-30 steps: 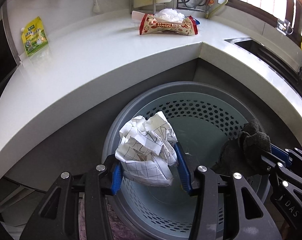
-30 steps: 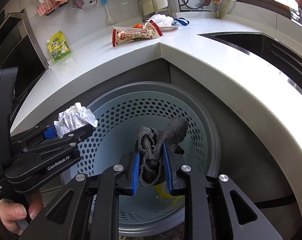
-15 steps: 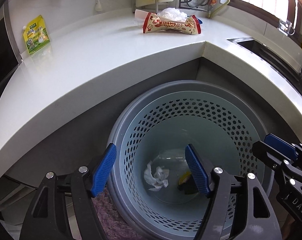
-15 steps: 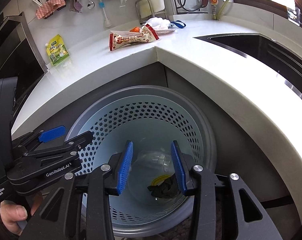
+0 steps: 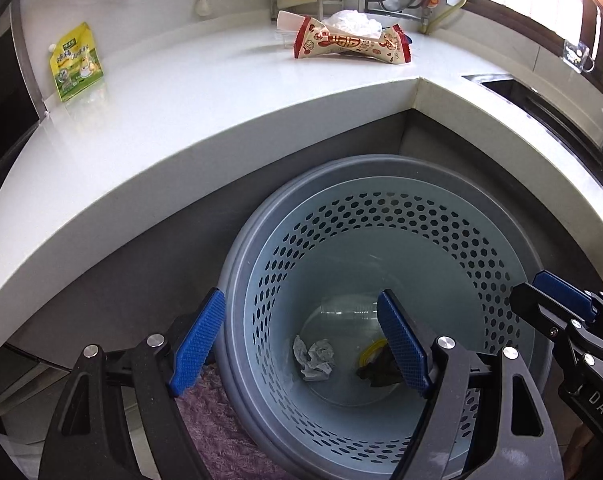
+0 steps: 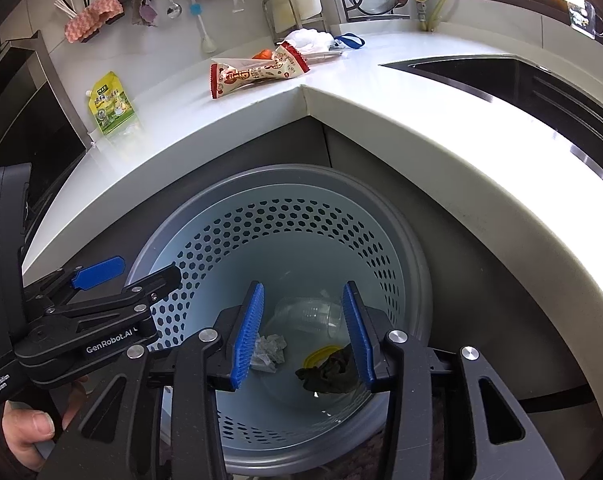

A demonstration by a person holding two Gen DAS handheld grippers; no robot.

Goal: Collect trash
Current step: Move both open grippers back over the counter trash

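Basically both grippers hang over the perforated bin [image 5: 381,216], pointed down into it, so anything let go falls straight in. The left gripper [image 5: 301,344] has just been opening: jaws wide, nothing between the pads. The right gripper [image 6: 301,332] has opened too, to a moderate gap, also empty.

The trash sits on the bin floor: crumpled paper [image 5: 313,358] on the left of the floor, dark cloth [image 5: 377,370] on the right with a yellow lid [image 6: 321,356] tucked beside it, and a clear plastic cup [image 6: 309,314] toward the back.

Still outside the bin, up on the countertop [image 5: 181,112] behind it: a red-ended snack wrapper [image 5: 349,42] near the corner, a green-yellow pouch [image 5: 75,66] far left by the wall, and a white wad [image 5: 351,22] just behind the wrapper. Judged from that, collection isn't finished.

View differences:
- Left wrist: shows a purple mat [image 5: 209,416] on the floor at the bin's left, and only the tip of the right gripper.
- Right wrist: shows the person's hand [image 6: 33,428] holding the left gripper's handle, the sink [image 6: 501,76] right of the bin, the hook rail with cloths and utensils on the wall, a blue strap and something orange behind the wrapper.
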